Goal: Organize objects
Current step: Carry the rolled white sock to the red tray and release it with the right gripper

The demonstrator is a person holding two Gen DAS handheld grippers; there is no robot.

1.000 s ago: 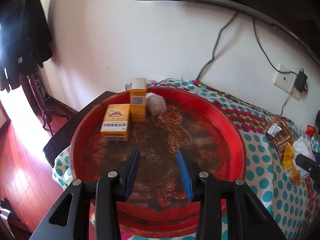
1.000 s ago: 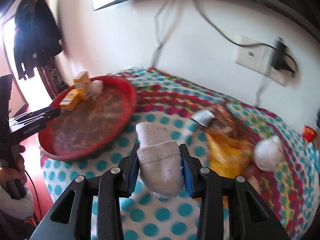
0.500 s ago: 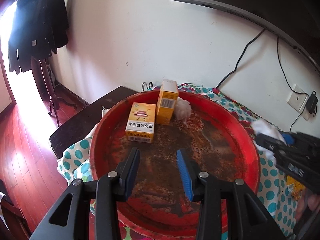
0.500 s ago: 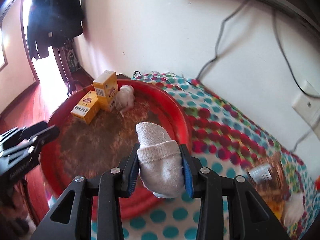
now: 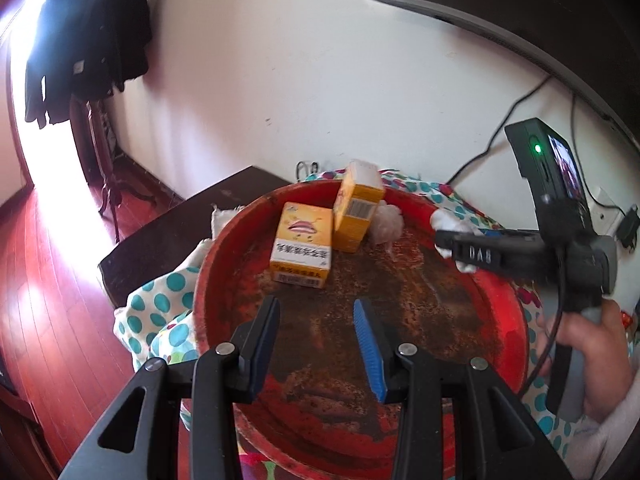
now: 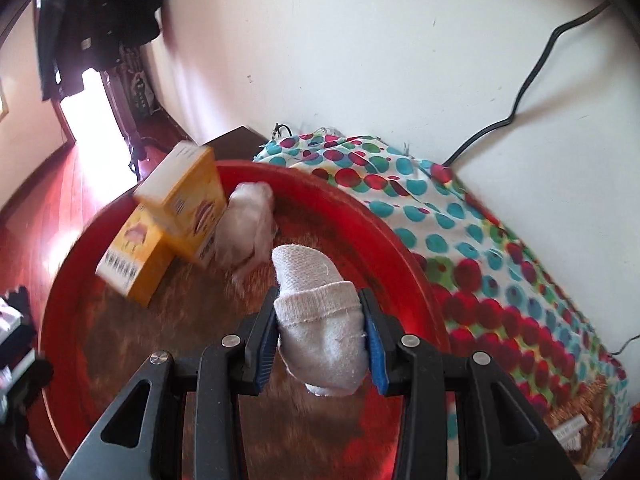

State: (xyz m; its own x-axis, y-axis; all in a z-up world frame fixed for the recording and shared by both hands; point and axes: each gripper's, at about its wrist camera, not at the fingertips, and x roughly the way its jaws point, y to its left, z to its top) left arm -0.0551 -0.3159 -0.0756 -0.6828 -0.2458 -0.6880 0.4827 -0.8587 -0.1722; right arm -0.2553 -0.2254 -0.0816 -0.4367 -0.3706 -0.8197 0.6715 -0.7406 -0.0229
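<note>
A round red tray with a worn brown floor holds a flat yellow box, an upright yellow box and a white fluffy bundle at its far side. My left gripper hangs open over the tray's near part with nothing between its fingers. My right gripper is shut on a rolled white sock and hovers over the tray, just short of the bundle and the boxes. In the left wrist view it reaches in from the right with the sock.
The tray sits on a polka-dot cloth over a dark table against a white wall. A black cable runs down the wall. A snack packet lies at the right. A person's hand grips the right handle.
My right gripper carried the sock leftward from over the cloth to over the tray's far side. My left gripper shifted slightly over the tray and stayed open.
</note>
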